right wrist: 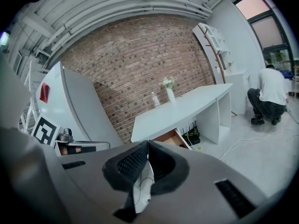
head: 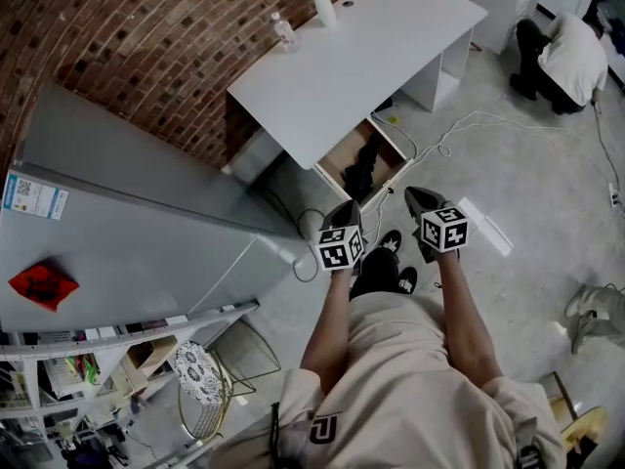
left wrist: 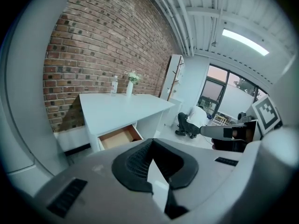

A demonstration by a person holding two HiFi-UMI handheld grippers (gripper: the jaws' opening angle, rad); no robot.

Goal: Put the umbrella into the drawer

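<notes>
stage: late; dark umbrella (head: 360, 170) apparently lies in the open drawer (head: 385, 146); drawer not yet pushed shut | left gripper (head: 344, 212): jaws together, empty | right gripper (head: 419, 202): jaws together, empty; both well apart from drawer

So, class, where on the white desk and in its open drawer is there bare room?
The desk top is bare apart from the bottle and flower vase along its back edge. The drawer is crowded: a dark umbrella lies in its middle.

White desk (head: 361, 66), drawer (head: 342, 159) open, vase (head: 324, 10) and bottle (head: 284, 32) on top
</notes>
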